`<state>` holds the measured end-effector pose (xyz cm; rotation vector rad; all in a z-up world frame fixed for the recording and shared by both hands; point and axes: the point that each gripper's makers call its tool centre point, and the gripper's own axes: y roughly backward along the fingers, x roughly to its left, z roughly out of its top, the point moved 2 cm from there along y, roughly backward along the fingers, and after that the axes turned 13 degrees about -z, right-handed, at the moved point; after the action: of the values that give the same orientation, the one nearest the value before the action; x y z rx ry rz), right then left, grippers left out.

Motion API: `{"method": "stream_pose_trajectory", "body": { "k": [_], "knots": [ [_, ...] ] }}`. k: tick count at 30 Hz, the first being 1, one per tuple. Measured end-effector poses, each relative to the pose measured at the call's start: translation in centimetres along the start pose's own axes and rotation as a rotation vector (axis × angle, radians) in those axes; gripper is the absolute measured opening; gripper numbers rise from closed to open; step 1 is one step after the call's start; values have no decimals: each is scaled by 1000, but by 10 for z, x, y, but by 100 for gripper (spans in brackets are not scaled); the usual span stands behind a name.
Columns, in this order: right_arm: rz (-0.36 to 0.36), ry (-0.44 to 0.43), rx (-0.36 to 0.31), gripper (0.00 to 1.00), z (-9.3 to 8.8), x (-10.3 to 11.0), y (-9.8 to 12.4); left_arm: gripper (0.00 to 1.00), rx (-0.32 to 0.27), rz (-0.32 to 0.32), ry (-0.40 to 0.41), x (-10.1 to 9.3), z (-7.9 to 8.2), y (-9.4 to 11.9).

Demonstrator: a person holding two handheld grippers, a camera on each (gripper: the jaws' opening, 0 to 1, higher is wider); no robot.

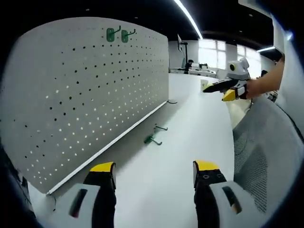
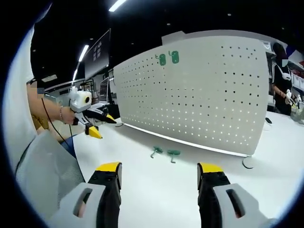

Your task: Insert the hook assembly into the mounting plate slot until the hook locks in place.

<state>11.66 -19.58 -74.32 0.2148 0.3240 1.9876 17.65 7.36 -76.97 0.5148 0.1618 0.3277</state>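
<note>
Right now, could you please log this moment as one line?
left hand-held gripper open, empty | right hand-held gripper open, empty | two hooks on table | two hooks on pegboard

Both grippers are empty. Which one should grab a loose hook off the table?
Probably either; slight edge to right. The hooks lie centred ahead of the open right gripper; from the left gripper they look similarly reachable.

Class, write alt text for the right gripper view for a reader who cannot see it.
Two green hooks lie on a white table before an upright white pegboard, which already carries two green hooks near its top. The right gripper hovers open in the foreground, and the left gripper is held open at the left.
</note>
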Motion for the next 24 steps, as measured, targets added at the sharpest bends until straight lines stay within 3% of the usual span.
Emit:
{"method": "stream_pose_trajectory", "body": {
  "k": [17,24],
  "knots": [
    [-7,-14,6,61,-4,-1,3,68,107,-104,-46,9,3,-34],
    [-8,-14,4,61,-3,-1,5,68,156,-138,-63,11,-3,-46]
  ]
}}
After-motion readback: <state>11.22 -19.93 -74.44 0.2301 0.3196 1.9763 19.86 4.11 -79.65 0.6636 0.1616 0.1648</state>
